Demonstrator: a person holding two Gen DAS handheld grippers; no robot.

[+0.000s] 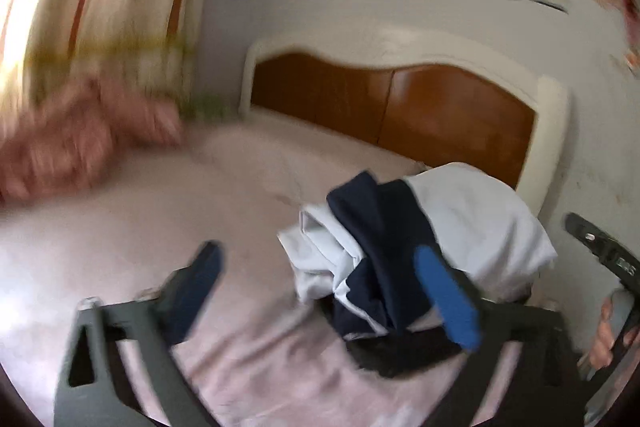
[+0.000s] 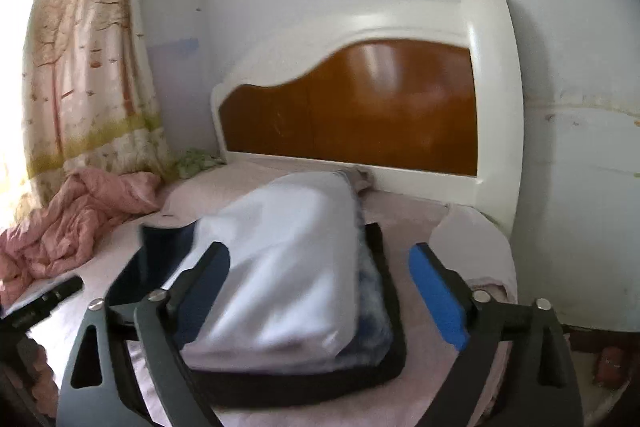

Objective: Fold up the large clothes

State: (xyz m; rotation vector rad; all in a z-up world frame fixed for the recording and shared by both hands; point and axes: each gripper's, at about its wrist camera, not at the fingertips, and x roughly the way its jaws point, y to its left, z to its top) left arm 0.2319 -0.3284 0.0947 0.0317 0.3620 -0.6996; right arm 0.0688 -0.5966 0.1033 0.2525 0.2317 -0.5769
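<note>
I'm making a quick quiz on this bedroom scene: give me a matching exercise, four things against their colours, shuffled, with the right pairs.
Things:
1. crumpled quilt
2. headboard panel
3. folded garment
4. claw pads

Colours:
A. bright blue
B. pink
C. pale blue with navy
D. glossy brown

Pairs: 1-B, 2-D, 3-C, 4-A

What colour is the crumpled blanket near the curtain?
Pink; the crumpled blanket shows best in the right wrist view.
</note>
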